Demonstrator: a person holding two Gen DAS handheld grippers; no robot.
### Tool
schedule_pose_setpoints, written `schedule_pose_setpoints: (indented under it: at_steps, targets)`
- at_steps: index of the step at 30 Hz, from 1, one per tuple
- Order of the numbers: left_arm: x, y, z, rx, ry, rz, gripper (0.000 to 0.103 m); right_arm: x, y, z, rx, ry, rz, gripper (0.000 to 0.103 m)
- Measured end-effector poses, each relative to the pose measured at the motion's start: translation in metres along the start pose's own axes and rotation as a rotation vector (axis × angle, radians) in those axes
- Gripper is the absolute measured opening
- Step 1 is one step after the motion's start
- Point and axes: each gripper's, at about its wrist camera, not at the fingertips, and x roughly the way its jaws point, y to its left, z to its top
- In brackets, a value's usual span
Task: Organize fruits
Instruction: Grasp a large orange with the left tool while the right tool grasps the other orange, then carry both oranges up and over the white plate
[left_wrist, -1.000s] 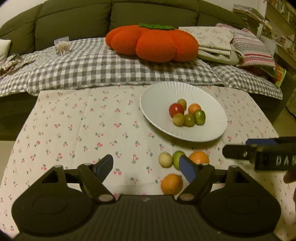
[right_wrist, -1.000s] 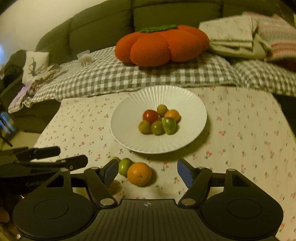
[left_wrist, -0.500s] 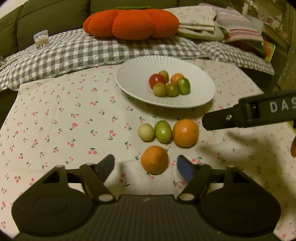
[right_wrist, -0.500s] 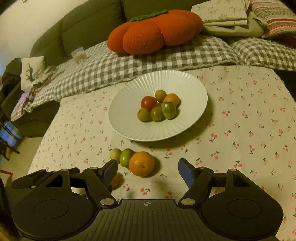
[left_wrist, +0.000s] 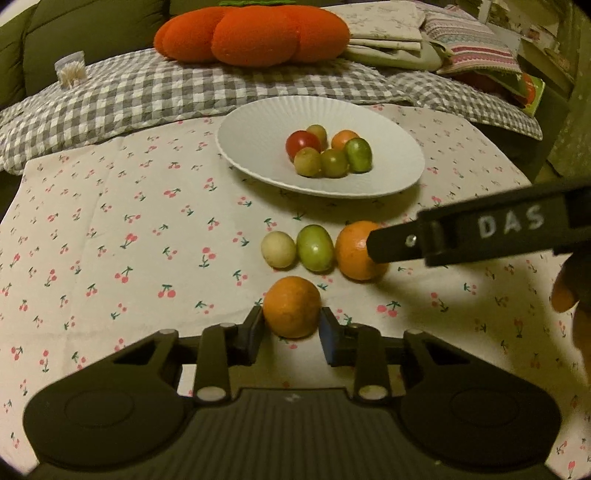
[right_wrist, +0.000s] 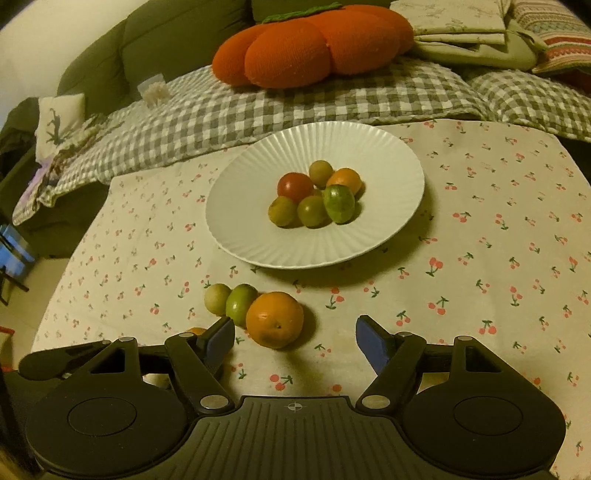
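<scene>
A white ribbed plate (left_wrist: 258, 147) (right_wrist: 388, 155) holds several small fruits, red, green and orange. In front of it a pale round fruit (left_wrist: 278, 249), a green fruit (left_wrist: 315, 247) and an orange (left_wrist: 356, 250) lie in a row on the cherry-print cloth. My left gripper (left_wrist: 291, 334) is shut on a nearer orange (left_wrist: 291, 306) that rests on the cloth. My right gripper (right_wrist: 295, 338) is open and empty, just in front of the row's orange (right_wrist: 275, 319); its finger shows in the left wrist view (left_wrist: 461, 236).
A checked grey blanket (left_wrist: 147, 92) and an orange pumpkin cushion (left_wrist: 255, 31) lie behind the table on a green sofa. Folded cloths and a striped cushion (left_wrist: 469, 48) are at the back right. The table edge drops off at the left (right_wrist: 55, 280).
My left gripper has moved forward and closed on the near orange. The right gripper has moved in closer to the row of fruits.
</scene>
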Motion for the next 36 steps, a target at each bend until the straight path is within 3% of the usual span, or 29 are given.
schedule_pose_setpoints:
  at_steps: [8,10,12,14,36]
  targets:
    - [-0.007,0.013,0.003,-0.062,0.006,0.014,0.030,0.021,0.001,-0.001,0.005,0.008,0.025,0.071]
    - [-0.007,0.016,0.003,-0.072,0.008,0.015,0.030,0.026,0.002,-0.002,0.005,0.019,0.032,0.063]
    - [-0.007,0.018,0.004,-0.077,0.007,0.016,0.030,0.030,0.003,-0.003,0.005,0.027,0.039,0.045]
    - [-0.008,0.020,0.004,-0.080,0.004,0.019,0.030,0.033,0.004,-0.004,0.002,0.031,0.052,0.039]
    - [-0.030,0.038,0.021,-0.150,-0.040,0.013,0.030,-0.015,0.019,0.005,-0.015,-0.048,0.037,0.038]
